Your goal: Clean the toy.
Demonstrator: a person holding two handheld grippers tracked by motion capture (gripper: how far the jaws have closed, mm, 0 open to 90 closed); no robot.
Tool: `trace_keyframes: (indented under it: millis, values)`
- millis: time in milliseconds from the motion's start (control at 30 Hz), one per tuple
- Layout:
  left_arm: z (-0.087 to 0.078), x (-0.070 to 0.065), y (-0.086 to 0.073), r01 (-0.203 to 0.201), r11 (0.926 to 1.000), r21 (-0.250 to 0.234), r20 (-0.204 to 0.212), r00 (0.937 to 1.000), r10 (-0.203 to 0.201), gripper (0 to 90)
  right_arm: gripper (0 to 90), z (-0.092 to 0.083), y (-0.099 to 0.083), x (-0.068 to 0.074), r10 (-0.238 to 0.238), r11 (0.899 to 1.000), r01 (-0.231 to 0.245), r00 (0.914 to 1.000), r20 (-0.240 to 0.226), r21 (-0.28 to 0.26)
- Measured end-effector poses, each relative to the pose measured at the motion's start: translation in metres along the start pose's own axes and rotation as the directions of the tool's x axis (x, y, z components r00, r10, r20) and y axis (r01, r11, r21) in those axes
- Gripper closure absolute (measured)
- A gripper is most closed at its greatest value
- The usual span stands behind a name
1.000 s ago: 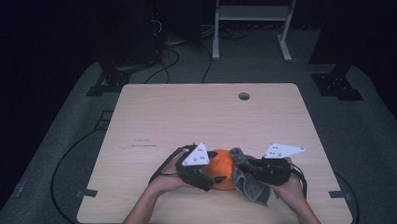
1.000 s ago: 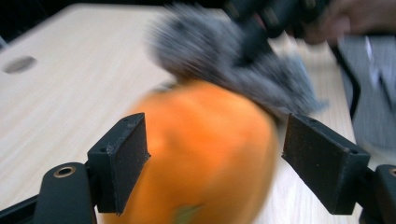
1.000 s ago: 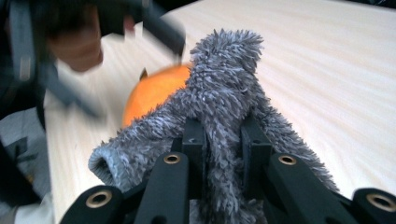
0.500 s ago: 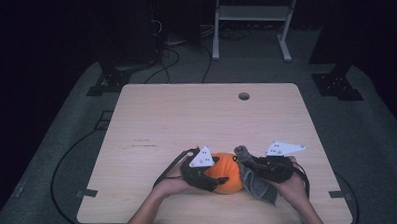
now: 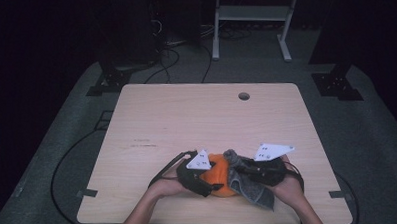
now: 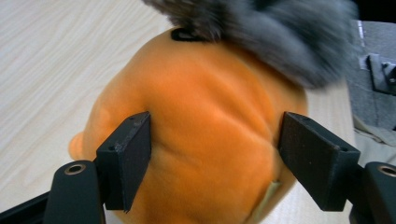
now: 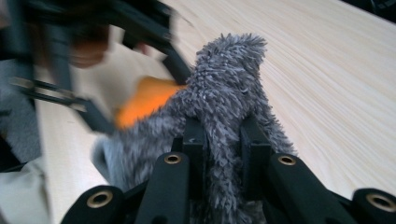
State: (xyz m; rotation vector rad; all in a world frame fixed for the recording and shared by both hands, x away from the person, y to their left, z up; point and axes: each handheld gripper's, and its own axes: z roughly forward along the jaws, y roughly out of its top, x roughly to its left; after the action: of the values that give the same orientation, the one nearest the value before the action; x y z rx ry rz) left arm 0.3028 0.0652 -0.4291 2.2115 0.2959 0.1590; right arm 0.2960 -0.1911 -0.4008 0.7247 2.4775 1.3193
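Orange plush toy braced on the table, grey cloth pinched against it.

At the near edge of the pale wooden table (image 5: 186,116), the left gripper (image 6: 215,154) is set around the round orange plush toy (image 6: 205,140); its jaws, which have just been opening a little, are pressed into the toy's two flanks. Just to the right, a shaggy grey microfibre cloth (image 7: 224,107) is clamped between the narrow jaws of the right gripper (image 7: 223,140) and laid over the toy's top and right side.
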Motion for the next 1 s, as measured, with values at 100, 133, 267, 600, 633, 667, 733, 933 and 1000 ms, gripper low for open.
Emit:
trace_keyframes:
  millis: [100, 133, 267, 600, 633, 667, 733, 933, 1000]
  values:
    - [-0.002, -0.002, 0.005, -0.04, 0.9988, -0.026, 0.02, 0.999, 0.041, 23.6, 75.7, 0.0, -0.017, -0.011, 0.055, 0.998, -0.055, 0.9985, 0.003, 0.0]
    - [-0.002, -0.002, 0.005, -0.04, 0.9988, -0.026, 0.02, 0.999, 0.041, 22.3, 75.7, 0.0, -0.017, -0.011, 0.055, 0.998, -0.055, 0.9985, 0.003, 0.0]
    - [-0.006, -0.003, 0.019, -0.064, 0.9956, -0.068, 0.019, 0.9977, 0.066, 18.7, 75.9, -0.003, -0.028, -0.008, 0.042, 0.999, -0.042, 0.9988, -0.026, -0.005]
    - [0.025, 0.007, 0.03, -0.075, 0.997, 0.021, 0.0, 0.9972, 0.075, 12.8, 75.8, -0.011, -0.036, 0.0, -0.021, 1.0, 0.021, 0.998, -0.059, 0.003]
    - [0.027, 0.007, 0.028, -0.068, 0.9975, 0.018, -0.001, 0.9977, 0.068, 13.4, 75.8, -0.015, -0.039, -0.005, 0.006, 1.0, -0.006, 0.9987, -0.05, 0.007]
    - [0.028, 0.006, 0.027, -0.056, 0.9984, 0.005, -0.014, 0.9983, 0.056, 13.4, 75.8, -0.015, -0.039, -0.005, 0.006, 1.0, -0.006, 0.9987, -0.05, 0.007]
    - [0.028, 0.004, 0.024, -0.061, 0.9981, 0.004, -0.034, 0.9976, 0.061, 15.8, 75.8, -0.022, -0.043, -0.012, 0.047, 0.999, -0.046, 0.9988, -0.017, 0.011]
    - [0.023, 0.002, 0.014, -0.063, 0.9976, -0.027, -0.045, 0.997, 0.062, 23.9, 74.9, -0.042, -0.066, -0.045, 0.147, 0.988, -0.151, 0.9833, 0.107, 0.022]
    - [0.024, 0.002, 0.013, -0.063, 0.9971, -0.042, -0.053, 0.9967, 0.061, 26.0, 74.1, -0.048, -0.072, -0.054, 0.168, 0.985, -0.173, 0.9754, 0.142, 0.02]
